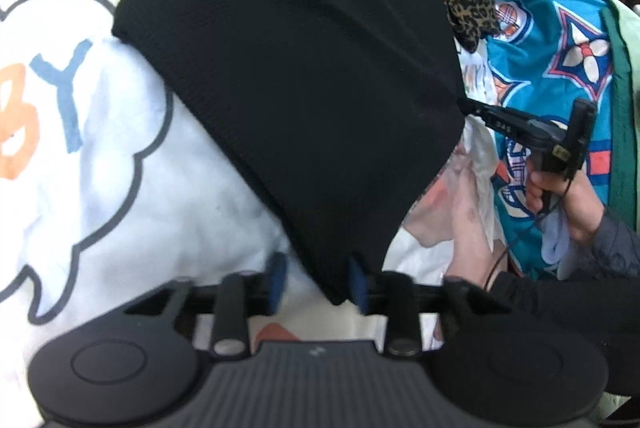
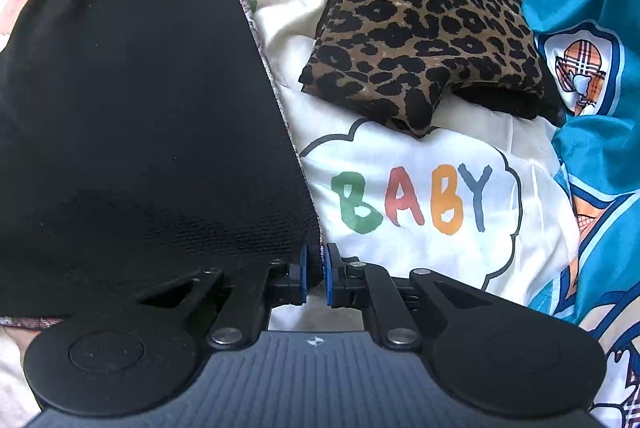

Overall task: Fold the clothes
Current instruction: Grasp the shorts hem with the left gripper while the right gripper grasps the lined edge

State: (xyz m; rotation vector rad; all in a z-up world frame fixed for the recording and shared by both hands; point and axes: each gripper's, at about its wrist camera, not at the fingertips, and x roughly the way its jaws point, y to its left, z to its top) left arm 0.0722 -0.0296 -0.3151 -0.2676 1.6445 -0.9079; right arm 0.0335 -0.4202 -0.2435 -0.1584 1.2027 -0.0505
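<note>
Slippage is the first worry here. The black garment (image 1: 296,76) hangs stretched between the two claws, lifted over a white sheet (image 2: 432,260) printed with BABY in coloured letters. The left claw (image 1: 318,282) has its blue pads part-way apart, and only a narrow point of the black cloth comes down against the right-hand pad; whether it is truly pinched I cannot tell from this view. If that bite is as thin as it looks, any pull to square up the fold could drag the corner free and drop that side in a heap.

The right claw (image 2: 314,278) is drawn narrow, pads almost together, with the garment's edge caught between them. A patterned strip shows along that black edge, so a second layer, or a lining, may be caught up too. If it is a separate piece, the fold will carry it along and come out lumpy.

Room is tight. A folded leopard piece (image 2: 424,24) lies just beside the spot where the black cloth would go down, and a teal patterned cloth (image 2: 600,116) crowds the right side. A wide swing could brush the leopard piece and undo it.

The hand (image 1: 560,188) on the right tool sits close to a loose white fabric, and a thin cord trails from the handle, which could snag.
</note>
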